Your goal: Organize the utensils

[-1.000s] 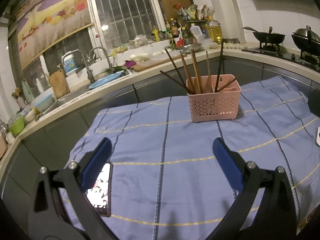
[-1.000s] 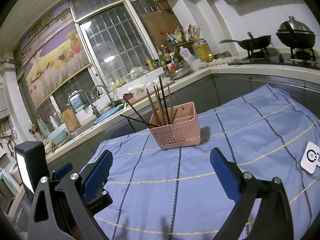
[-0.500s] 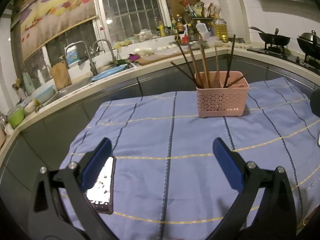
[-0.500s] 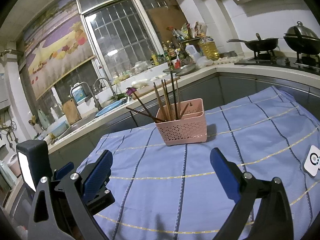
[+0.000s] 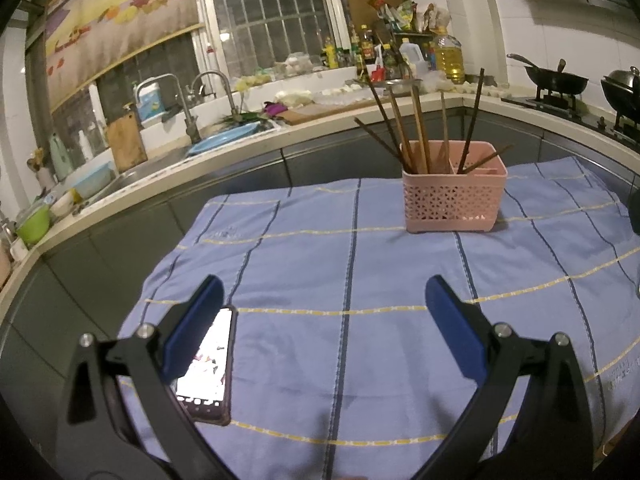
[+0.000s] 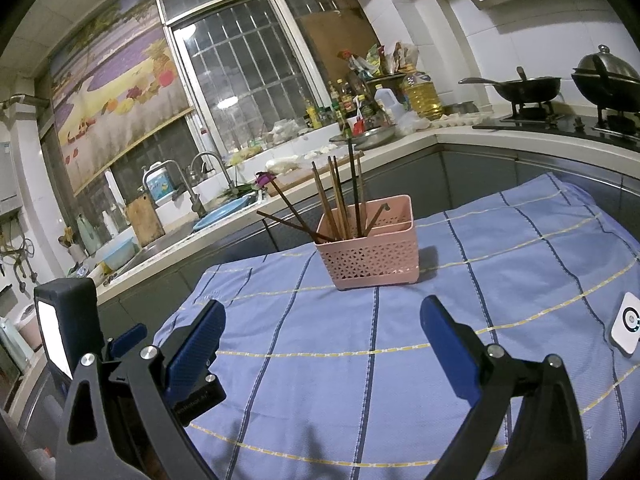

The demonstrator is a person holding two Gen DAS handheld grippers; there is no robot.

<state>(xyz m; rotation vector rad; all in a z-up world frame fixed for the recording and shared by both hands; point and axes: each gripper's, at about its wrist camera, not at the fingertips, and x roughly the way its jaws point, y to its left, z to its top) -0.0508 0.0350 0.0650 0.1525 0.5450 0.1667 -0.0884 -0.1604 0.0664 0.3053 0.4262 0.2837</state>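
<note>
I have the blue checked cloth (image 5: 352, 264) spread over the table, and it takes up most of both views, probably to give a plain working surface. Toward its far edge stands the pink basket (image 5: 454, 196), upright, with 2 compartments as far as I can tell from the left wrist view. The chopsticks (image 5: 416, 132) stand in it, most of them bunched in the left compartment and leaning outward, a few in the right one; I cannot see any utensil lying loose on the cloth, so I judge the sorting is near its end or done. My left gripper (image 5: 324, 304) hangs well short of the basket with its jaws spread wide and nothing between them. My right gripper (image 6: 322, 326) is the same, released and empty, pulled back from the basket. A phone (image 5: 206, 364) lies face up, screen lit, just by the left finger. A small white device (image 6: 626, 324) sits at the cloth's right edge.
</note>
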